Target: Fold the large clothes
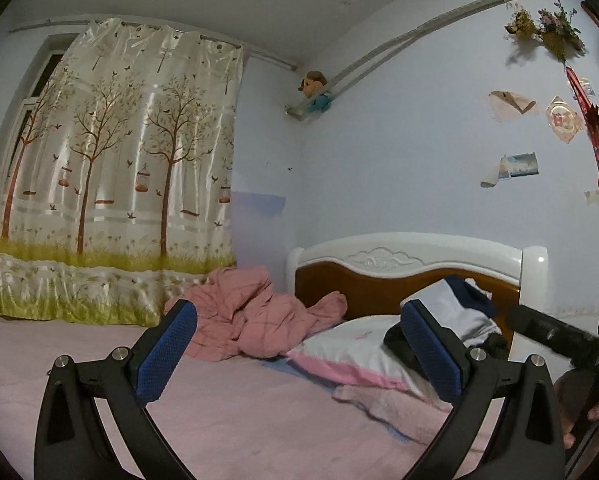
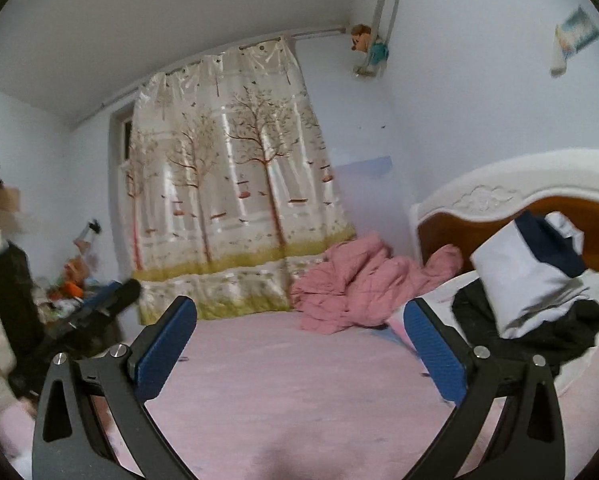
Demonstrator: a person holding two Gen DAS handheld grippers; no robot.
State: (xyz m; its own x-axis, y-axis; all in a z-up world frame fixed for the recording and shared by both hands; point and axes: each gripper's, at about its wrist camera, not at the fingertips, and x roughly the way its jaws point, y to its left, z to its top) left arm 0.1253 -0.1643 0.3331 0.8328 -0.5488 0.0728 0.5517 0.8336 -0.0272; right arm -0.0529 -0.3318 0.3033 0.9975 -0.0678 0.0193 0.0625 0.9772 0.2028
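Note:
A white and navy garment (image 2: pixel 527 272) lies heaped on dark clothes (image 2: pixel 539 332) on the pillow by the headboard; it also shows in the left wrist view (image 1: pixel 455 300). My left gripper (image 1: pixel 299 348) is open and empty above the pink bed sheet (image 1: pixel 219 400). My right gripper (image 2: pixel 299 344) is open and empty above the same sheet (image 2: pixel 299 392), left of the clothes heap. The right gripper's body shows at the right edge of the left wrist view (image 1: pixel 559 336).
A crumpled pink quilt (image 1: pixel 255 320) lies at the bed's far side by the tree-print curtain (image 1: pixel 119 168). A white and pink pillow (image 1: pixel 351 352) lies before the white and brown headboard (image 1: pixel 415 264). Clutter (image 2: pixel 71 280) stands left of the bed.

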